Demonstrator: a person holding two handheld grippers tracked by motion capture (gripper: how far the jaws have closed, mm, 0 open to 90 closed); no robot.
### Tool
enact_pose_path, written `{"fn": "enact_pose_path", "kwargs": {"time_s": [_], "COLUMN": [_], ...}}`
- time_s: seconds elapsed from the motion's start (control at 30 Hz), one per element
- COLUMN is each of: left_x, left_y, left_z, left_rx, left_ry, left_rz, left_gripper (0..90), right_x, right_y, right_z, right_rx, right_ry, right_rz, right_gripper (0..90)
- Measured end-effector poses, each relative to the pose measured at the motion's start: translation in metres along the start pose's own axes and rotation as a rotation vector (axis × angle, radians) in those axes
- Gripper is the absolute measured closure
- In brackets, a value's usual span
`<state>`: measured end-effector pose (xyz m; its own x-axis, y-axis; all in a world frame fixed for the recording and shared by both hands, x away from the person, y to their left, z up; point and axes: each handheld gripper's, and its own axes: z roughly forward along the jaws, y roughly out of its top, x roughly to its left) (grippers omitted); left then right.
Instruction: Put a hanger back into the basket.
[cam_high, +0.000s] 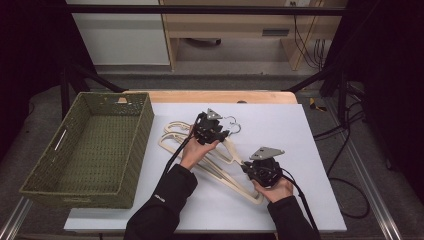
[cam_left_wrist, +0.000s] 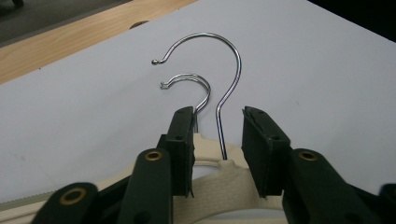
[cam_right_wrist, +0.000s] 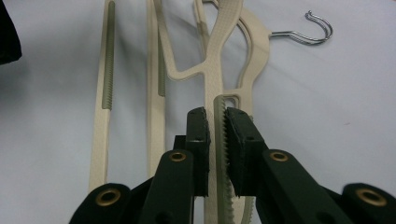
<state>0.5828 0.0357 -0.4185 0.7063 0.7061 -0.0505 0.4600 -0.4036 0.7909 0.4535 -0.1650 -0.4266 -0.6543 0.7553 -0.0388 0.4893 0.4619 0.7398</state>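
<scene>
Several cream plastic hangers (cam_high: 175, 142) with metal hooks (cam_high: 234, 125) lie fanned on the white sheet. My left gripper (cam_high: 224, 132) reaches to their necks. In the left gripper view its jaws (cam_left_wrist: 218, 123) straddle the top hanger's neck (cam_left_wrist: 210, 186), just below the tall hook's stem (cam_left_wrist: 223, 144), and the pads meet the neck on both sides. A second, smaller hook (cam_left_wrist: 187, 77) runs behind the left pad. My right gripper (cam_high: 248, 168) is shut on the ribbed arm (cam_right_wrist: 219, 140) of a hanger (cam_right_wrist: 224, 51), whose hook (cam_right_wrist: 317, 30) lies far ahead.
A green woven basket (cam_high: 145, 130) stands at the left of the table with nothing in it. The white sheet (cam_high: 300, 140) covers most of the wooden table (cam_high: 220, 96). Black cables trail from both grippers, and more lie on the floor at the right.
</scene>
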Motion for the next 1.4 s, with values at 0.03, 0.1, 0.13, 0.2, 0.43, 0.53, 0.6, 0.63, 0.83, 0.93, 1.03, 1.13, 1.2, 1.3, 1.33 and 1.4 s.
{"fn": "enact_pose_path", "kwargs": {"time_s": [0.03,0.1,0.13,0.2,0.43,0.53,0.6,0.63,0.83,0.93,1.03,1.13,1.2,1.3,1.33,1.4], "left_x": [0.000,0.000,0.000,0.002,-0.001,-0.004,-0.006,-0.007,-0.011,-0.015,-0.018,-0.021,-0.022,-0.024,-0.024,-0.025], "left_y": [0.000,0.000,0.000,-0.001,-0.001,-0.001,-0.002,-0.002,-0.005,-0.006,-0.009,-0.010,-0.010,-0.012,-0.012,-0.014], "left_z": [0.001,0.004,0.005,0.006,0.003,-0.003,-0.008,-0.011,-0.024,-0.030,-0.037,-0.044,-0.047,-0.053,-0.054,-0.058], "left_rx": [0.005,0.016,0.015,0.022,0.020,0.009,-0.004,-0.014,-0.045,-0.060,-0.080,-0.087,-0.094,-0.101,-0.110,-0.116], "left_ry": [0.004,0.002,0.003,-0.011,-0.007,-0.001,0.001,0.003,0.010,0.015,0.021,0.022,0.025,0.024,0.025,0.024], "left_rz": [0.000,-0.015,-0.026,-0.043,-0.046,-0.044,-0.041,-0.039,-0.022,-0.011,-0.004,0.011,0.016,0.026,0.023,0.030], "left_gripper": [67.1,71.0,73.3,77.8,86.2,86.7,87.1,87.2,88.0,88.2,88.2,88.2,88.2,88.2,88.2,88.2], "right_x": [0.000,0.001,0.002,0.002,0.004,0.004,0.003,0.003,0.006,0.006,0.005,0.007,0.007,0.006,0.006,0.007], "right_y": [0.000,0.000,0.000,0.000,0.000,-0.001,-0.003,-0.004,-0.006,-0.006,-0.005,0.002,0.008,0.018,0.021,0.029], "right_z": [0.000,0.000,-0.001,-0.002,-0.001,-0.001,-0.001,0.000,0.003,0.003,0.002,-0.002,-0.001,0.006,0.009,0.022], "right_rx": [0.001,-0.004,-0.004,-0.002,-0.003,-0.004,0.008,0.009,0.026,0.008,-0.029,-0.095,-0.133,-0.165,-0.161,-0.139], "right_ry": [-0.001,0.000,0.004,0.004,0.006,0.016,0.028,0.040,0.073,0.082,0.100,0.108,0.113,0.125,0.127,0.144], "right_rz": [-0.001,-0.001,-0.001,-0.003,-0.008,-0.009,-0.003,-0.002,0.009,0.013,0.025,0.076,0.103,0.117,0.117,0.138], "right_gripper": [80.1,80.1,80.1,80.1,80.0,79.9,79.9,80.0,79.6,75.8,70.0,56.1,51.2,49.3,49.9,55.4]}}
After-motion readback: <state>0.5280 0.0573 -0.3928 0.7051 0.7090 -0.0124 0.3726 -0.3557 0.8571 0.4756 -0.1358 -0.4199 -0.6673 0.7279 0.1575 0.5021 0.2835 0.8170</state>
